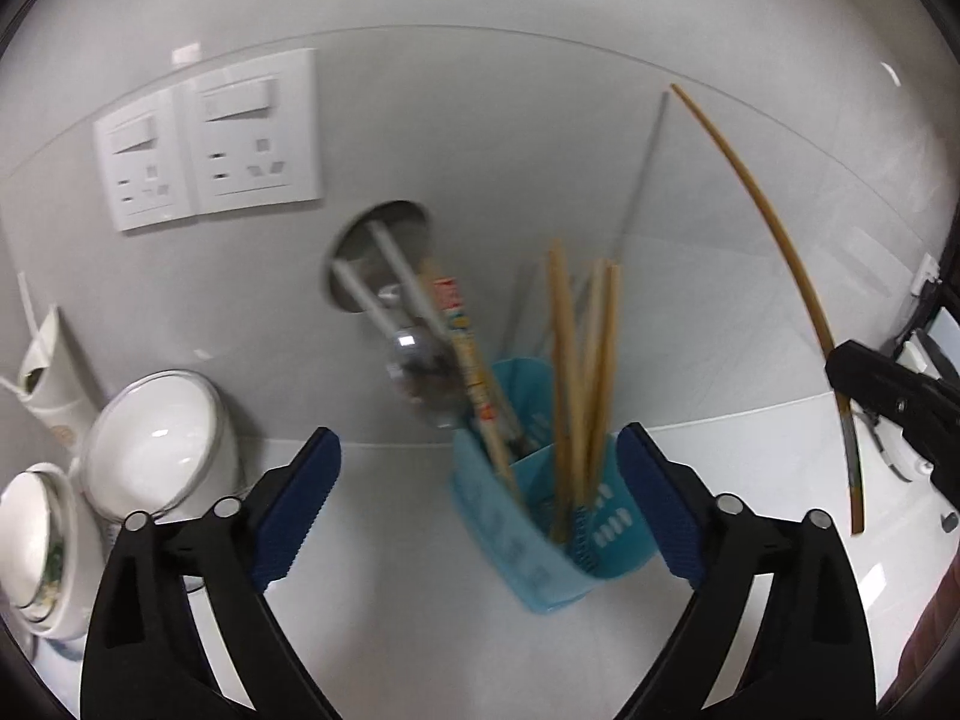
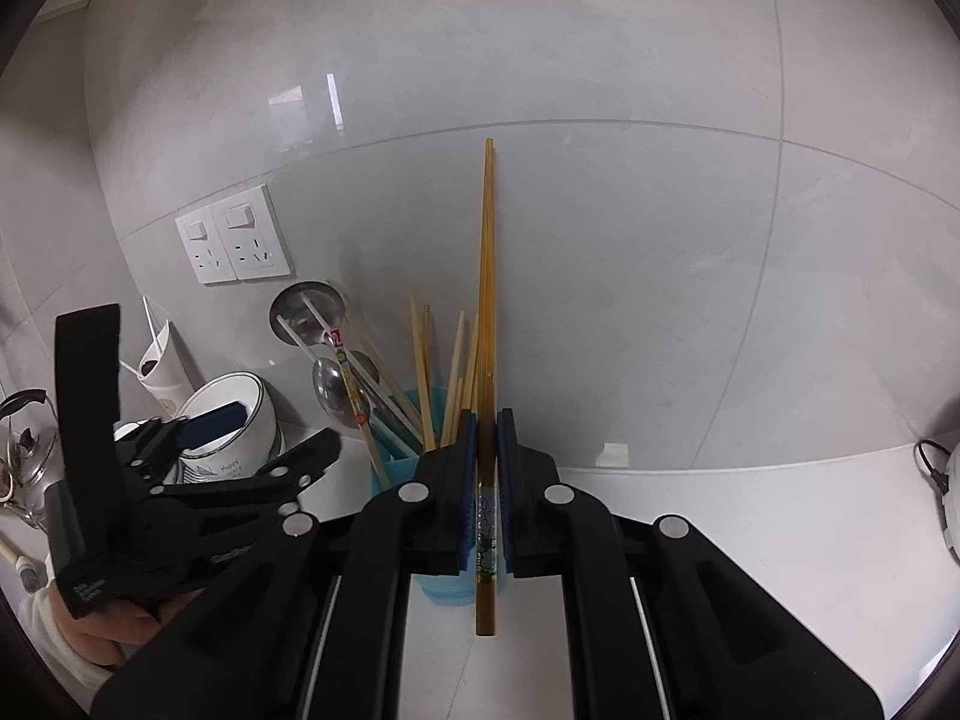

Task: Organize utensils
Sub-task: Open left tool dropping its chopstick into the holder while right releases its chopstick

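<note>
A blue utensil holder (image 1: 543, 546) stands on the white counter by the wall, holding several wooden chopsticks (image 1: 579, 372), a patterned chopstick and metal ladles (image 1: 414, 354). My left gripper (image 1: 480, 504) is open, its jaws on either side of the holder, a little short of it. My right gripper (image 2: 487, 480) is shut on a long amber chopstick (image 2: 487, 300), held upright just in front of the holder (image 2: 396, 468). The right gripper and its chopstick (image 1: 774, 222) also show at the right of the left wrist view.
White bowls (image 1: 156, 438) and a white cup (image 1: 48, 372) stand left of the holder. Wall sockets (image 1: 210, 138) sit above them. A glass teapot (image 2: 24, 444) is at far left. A white device with a cable (image 2: 945, 486) lies at far right.
</note>
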`<state>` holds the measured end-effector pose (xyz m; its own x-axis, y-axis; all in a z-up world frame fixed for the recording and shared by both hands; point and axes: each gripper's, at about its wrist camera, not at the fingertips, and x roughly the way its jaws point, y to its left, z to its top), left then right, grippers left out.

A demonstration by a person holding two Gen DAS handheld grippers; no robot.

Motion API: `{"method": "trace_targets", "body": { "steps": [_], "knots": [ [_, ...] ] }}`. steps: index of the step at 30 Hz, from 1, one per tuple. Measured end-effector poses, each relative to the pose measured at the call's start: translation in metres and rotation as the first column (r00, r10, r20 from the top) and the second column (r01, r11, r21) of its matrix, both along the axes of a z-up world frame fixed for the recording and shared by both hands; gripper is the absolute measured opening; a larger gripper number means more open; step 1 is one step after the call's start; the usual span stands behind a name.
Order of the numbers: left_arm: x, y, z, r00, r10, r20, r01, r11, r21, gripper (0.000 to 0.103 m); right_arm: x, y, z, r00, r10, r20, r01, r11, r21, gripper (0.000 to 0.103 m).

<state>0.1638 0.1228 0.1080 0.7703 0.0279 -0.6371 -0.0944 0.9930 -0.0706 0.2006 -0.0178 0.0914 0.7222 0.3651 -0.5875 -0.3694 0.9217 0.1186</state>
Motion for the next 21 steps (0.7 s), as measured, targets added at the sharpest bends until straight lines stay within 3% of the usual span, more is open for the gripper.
{"method": "trace_targets", "body": {
  "steps": [12, 21],
  "knots": [
    [-0.018, 0.017, 0.012, 0.999, 0.050, -0.018, -0.049, 0.998, 0.038, 0.097, 0.003, 0.026, 0.008, 0.993, 0.080, 0.089, -0.084, 0.995, 0.047, 0.006],
    [-0.022, 0.034, 0.015, 0.996, 0.077, -0.033, -0.075, 0.996, 0.049, 0.097, 0.024, 0.046, -0.012, 0.992, 0.104, 0.068, -0.105, 0.994, 0.022, 0.006]
  ]
}}
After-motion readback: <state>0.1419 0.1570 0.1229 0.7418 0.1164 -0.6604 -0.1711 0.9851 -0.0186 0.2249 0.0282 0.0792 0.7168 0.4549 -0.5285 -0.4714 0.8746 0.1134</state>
